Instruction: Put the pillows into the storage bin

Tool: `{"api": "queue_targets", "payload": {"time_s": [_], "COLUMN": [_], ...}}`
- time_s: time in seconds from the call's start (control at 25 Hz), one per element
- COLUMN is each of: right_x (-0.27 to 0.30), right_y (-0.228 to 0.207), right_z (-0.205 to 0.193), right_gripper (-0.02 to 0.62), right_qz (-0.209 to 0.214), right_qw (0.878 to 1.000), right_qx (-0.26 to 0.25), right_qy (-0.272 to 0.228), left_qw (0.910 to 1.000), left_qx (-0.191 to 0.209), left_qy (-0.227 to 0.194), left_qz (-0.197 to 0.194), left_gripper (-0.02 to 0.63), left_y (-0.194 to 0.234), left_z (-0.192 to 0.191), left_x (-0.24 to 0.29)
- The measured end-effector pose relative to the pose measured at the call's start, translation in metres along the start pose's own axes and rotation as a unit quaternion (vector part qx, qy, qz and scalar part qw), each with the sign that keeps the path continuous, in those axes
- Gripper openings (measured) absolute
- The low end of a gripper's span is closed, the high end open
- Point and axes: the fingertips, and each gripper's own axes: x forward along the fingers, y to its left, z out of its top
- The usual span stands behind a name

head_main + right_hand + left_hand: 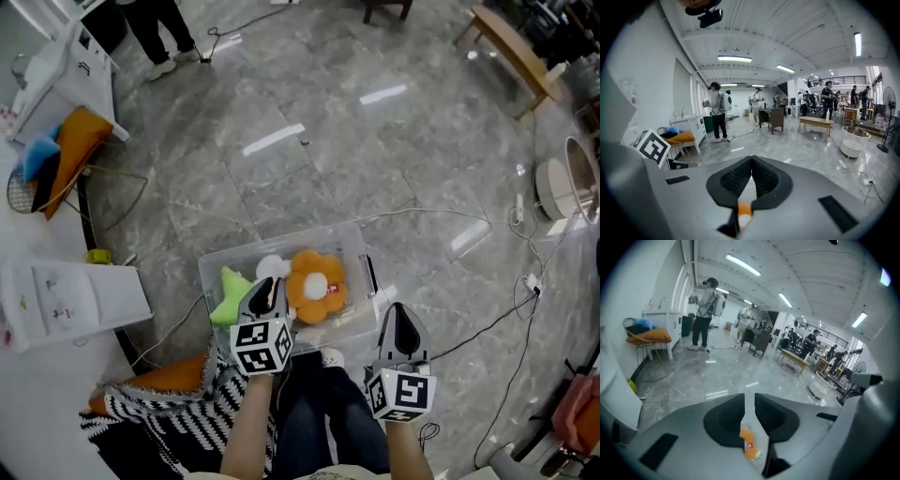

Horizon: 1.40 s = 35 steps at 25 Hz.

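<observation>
The storage bin held a flower pillow and a star pillow, the left hand-held gripper stood slightly open, the right hand-held gripper closed, both empty, and an orange cushion apparently remained outside.

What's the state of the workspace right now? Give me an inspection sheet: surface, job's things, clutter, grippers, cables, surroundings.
Surface: grey polished floor, reflecting ceiling lights.
Job's things: clear storage bin holds an orange flower pillow and a green star pillow.
Clutter: striped cloth and orange cushion lie left of the bin.
Grippers: left gripper has its jaws slightly apart and is empty; right gripper has its jaws together and is empty.
Cables: white cable runs along the floor right of the bin; power strip beyond.
Surroundings: wooden bench, standing person, white table.
</observation>
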Motion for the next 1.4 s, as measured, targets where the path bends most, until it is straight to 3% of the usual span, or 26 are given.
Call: {"api": "queue_targets", "payload": {"time_s": [0.32,0.6,1.0,1.4], "right_x": [-0.063,-0.119,-0.181,-0.199], "right_y": [0.025,0.065,0.114,0.147], "right_z": [0.117,0.192,0.241,0.259], "right_gripper": [0.011,0.011,0.011,0.011], "right_qz": [0.058,0.118,0.176,0.198], "right_qw": [0.996,0.985,0.969,0.961], "right_qx": [-0.004,-0.024,-0.035,-0.046], "right_qy": [-0.068,-0.124,-0.171,-0.187], "left_qw": [0.9892,0.9721,0.9497,0.9408], "left_qx": [0.001,0.037,0.053,0.063], "left_qy": [-0.137,-0.217,-0.288,-0.311], "left_qz": [0.053,0.082,0.112,0.118], "left_gripper": [0.014,0.014,0.014,0.014], "left_y": [-0.039,-0.059,-0.067,-0.065], "left_z": [0.123,0.184,0.215,0.221], "left_x": [-0.162,-0.279,-0.398,-0.437]}}
